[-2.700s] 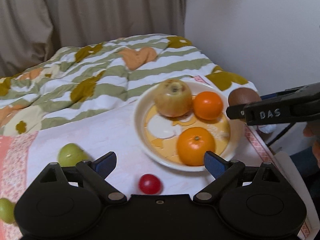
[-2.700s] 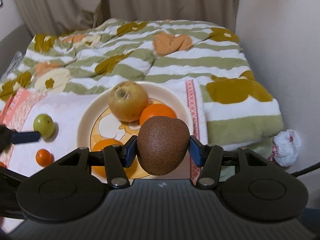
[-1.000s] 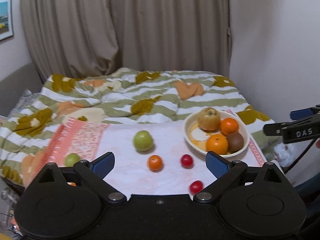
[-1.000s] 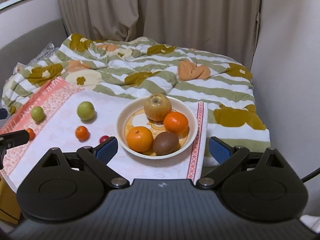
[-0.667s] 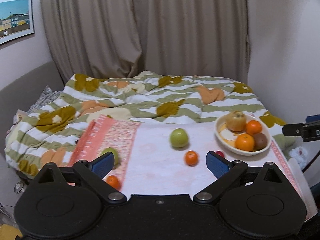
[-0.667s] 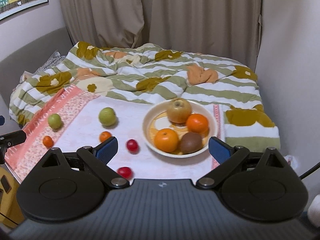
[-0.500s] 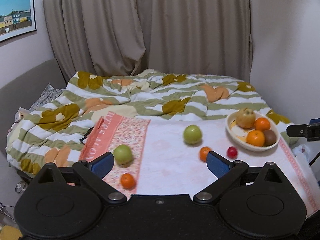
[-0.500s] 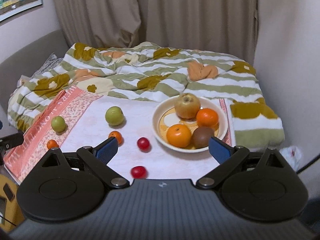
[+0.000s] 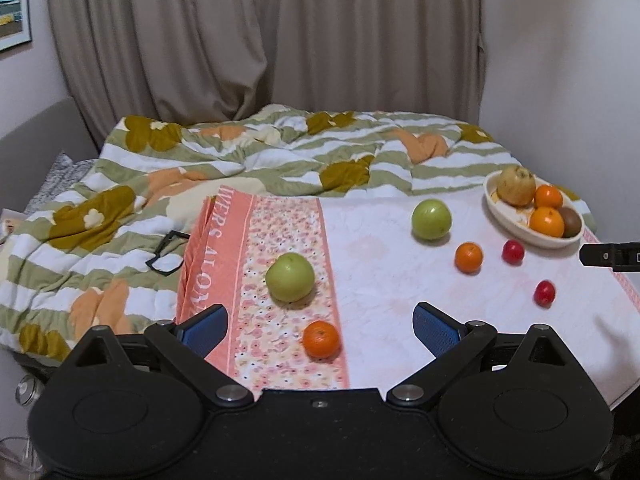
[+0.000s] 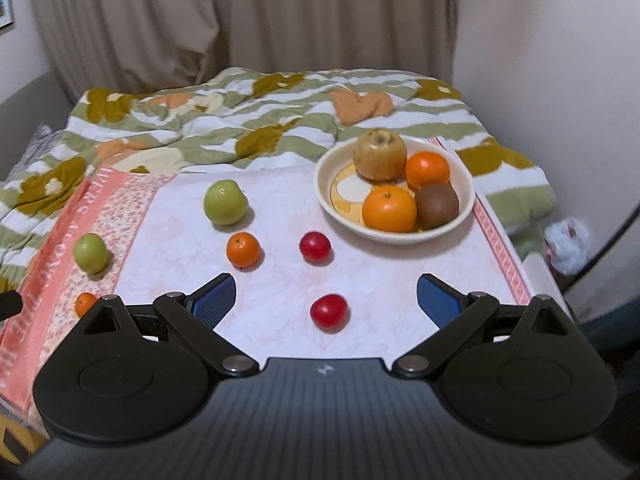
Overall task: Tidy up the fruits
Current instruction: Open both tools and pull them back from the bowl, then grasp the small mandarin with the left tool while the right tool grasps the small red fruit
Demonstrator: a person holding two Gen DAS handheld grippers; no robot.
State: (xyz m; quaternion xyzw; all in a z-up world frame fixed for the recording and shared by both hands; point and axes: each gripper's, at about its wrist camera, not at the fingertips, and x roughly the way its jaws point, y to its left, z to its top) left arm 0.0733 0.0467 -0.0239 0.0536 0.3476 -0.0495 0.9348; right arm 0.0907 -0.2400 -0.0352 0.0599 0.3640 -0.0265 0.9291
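— What do I have in the left wrist view?

— My left gripper (image 9: 320,326) is spread wide and holds nothing. A small orange (image 9: 321,339) lies just before it on the flowered border of the cloth (image 9: 280,240), and a green apple (image 9: 289,282) sits a little further on. A second green apple (image 9: 431,219), another small orange (image 9: 468,257) and two small red fruits (image 9: 513,251) lie on the pale part, towards the bowl (image 9: 516,227) at the right.

— And in the right wrist view?

— The right gripper (image 10: 326,300) is also wide apart and empty, with one red fruit (image 10: 329,311) almost between its blue pads (image 10: 212,300). The cream bowl (image 10: 464,196) already holds a brownish pear-like fruit (image 10: 379,154), two oranges (image 10: 389,208) and a kiwi (image 10: 436,199).

— How will they handle?

— I judge the red ones light, smooth and round (they may roll on the cloth), so I would close across the widest part, gently. The apples look firm and heavier; the oranges have a dimpled skin that should grip well.
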